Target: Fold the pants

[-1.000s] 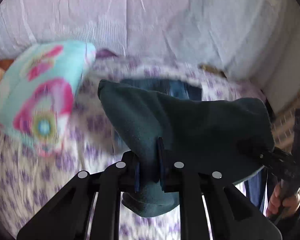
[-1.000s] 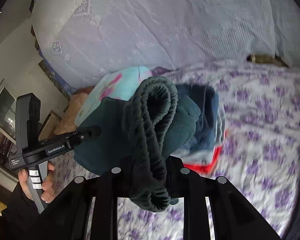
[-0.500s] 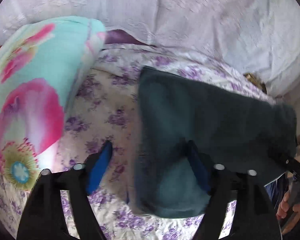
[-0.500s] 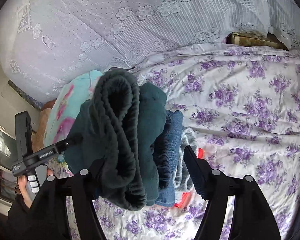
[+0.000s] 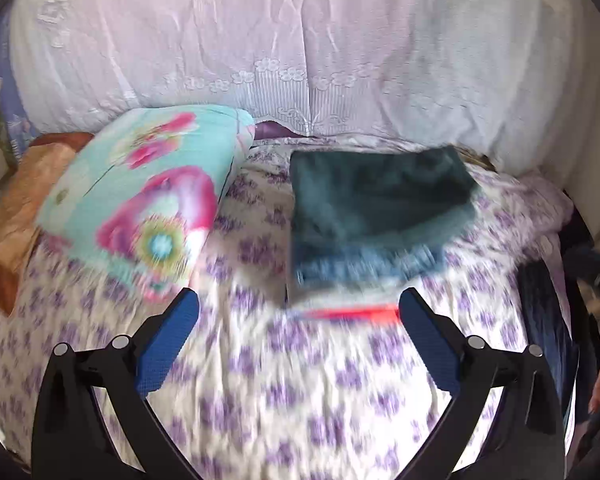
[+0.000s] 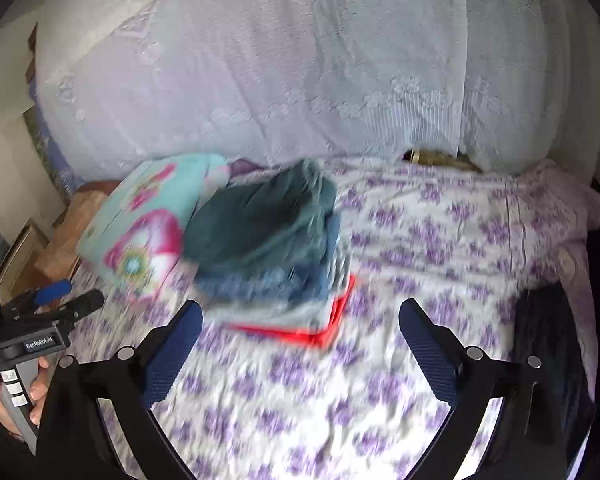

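The folded dark-green pants (image 5: 374,196) lie on top of a stack of folded clothes (image 6: 276,280) on the bed (image 5: 300,392), with blue denim, a pale layer and a red piece at the bottom showing beneath them. In the left wrist view the pants sit at about 12 o'clock, just beyond the fingertips; in the right wrist view they lie toward 11 o'clock. Motion blur softens the stack's edges.

The left gripper (image 5: 298,308) has its jaws spread wide and holds nothing; the stack sits between and past the blue pads. The right gripper (image 6: 300,316) is likewise spread wide with nothing in it, its left pad just beside the stack's near corner.

A turquoise floral pillow (image 5: 140,196) rests at 10 o'clock, just beside the stack. A brown cushion (image 5: 18,216) lies at 9 o'clock. A lace curtain (image 5: 300,40) hangs behind the bed.
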